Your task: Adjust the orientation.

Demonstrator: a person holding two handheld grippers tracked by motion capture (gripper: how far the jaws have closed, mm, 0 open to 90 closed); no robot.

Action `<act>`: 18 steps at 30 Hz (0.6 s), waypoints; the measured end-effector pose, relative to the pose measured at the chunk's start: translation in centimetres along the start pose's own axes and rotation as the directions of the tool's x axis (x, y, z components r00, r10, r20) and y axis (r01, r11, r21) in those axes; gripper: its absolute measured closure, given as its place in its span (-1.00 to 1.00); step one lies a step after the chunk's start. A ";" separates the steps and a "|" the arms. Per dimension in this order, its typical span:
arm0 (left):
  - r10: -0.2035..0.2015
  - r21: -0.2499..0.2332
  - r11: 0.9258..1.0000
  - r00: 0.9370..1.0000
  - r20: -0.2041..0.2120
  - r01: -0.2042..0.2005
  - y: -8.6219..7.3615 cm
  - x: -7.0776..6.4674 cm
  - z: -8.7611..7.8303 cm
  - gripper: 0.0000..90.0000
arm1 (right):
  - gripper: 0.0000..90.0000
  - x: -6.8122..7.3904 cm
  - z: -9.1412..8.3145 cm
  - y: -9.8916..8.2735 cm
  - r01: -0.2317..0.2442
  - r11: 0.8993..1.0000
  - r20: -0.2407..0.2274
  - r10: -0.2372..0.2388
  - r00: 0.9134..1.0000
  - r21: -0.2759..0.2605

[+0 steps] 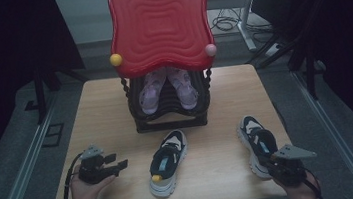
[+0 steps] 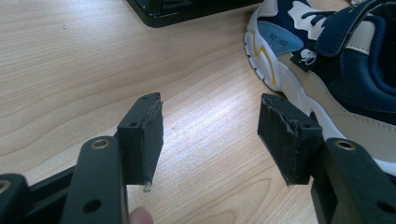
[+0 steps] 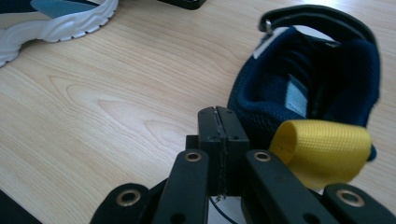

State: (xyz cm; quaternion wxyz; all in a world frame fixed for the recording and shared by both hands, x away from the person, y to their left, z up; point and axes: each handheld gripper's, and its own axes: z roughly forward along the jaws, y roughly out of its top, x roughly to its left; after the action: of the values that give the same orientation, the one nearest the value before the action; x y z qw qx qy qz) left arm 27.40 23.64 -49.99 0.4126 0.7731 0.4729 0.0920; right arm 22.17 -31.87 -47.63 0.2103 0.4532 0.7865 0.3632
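Two navy, white and beige sneakers lie on the wooden table [image 1: 106, 117]. One sneaker [image 1: 168, 163] is in the middle and the other [image 1: 255, 141] at the right. My left gripper [image 1: 120, 165] rests at the front left, open, with bare table between its jaws [image 2: 210, 126]; the middle sneaker [image 2: 327, 70] lies just beyond its right jaw. My right gripper [image 1: 271, 163] sits at the right sneaker's heel. Its jaws [image 3: 218, 116] are shut, with nothing seen between them, beside the heel [image 3: 317, 70] and its yellow pull loop [image 3: 322, 149].
A black shoe rack [image 1: 171, 115] stands at the back middle of the table under a red wavy panel [image 1: 160, 23]. A pair of purple sandals [image 1: 153, 92] sits inside it. The rack's base corner [image 2: 187, 11] lies ahead of the left gripper.
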 end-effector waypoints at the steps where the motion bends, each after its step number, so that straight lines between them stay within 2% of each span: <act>1: 0.000 0.001 1.000 1.000 -0.001 0.000 0.0 0.0 0.0 -0.09 | 0.99 -0.2 -0.1 -0.1 -0.004 1.000 0.000 0.004 1.000 -0.003; 8: 0.001 0.005 1.000 1.000 -0.001 -0.001 0.0 0.0 0.1 -0.09 | 0.99 -1.8 -1.0 -0.9 -0.021 1.000 0.016 0.021 1.000 -0.015; 11: 0.000 0.004 1.000 1.000 -0.002 0.000 0.0 0.0 0.2 -0.09 | 0.99 -2.6 -1.3 -1.3 -0.037 0.999 0.007 0.037 0.999 -0.028; 18: -0.001 0.005 1.000 1.000 -0.001 0.001 0.0 0.0 0.2 -0.09 | 0.99 -3.6 -1.7 -1.7 -0.048 0.998 0.015 0.049 0.999 -0.044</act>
State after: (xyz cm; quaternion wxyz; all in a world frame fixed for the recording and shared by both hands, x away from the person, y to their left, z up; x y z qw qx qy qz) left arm 27.49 23.55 -50.16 0.4105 0.7738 0.4736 0.0912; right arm 21.97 -36.19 -47.80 0.2177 0.4703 0.7654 0.3817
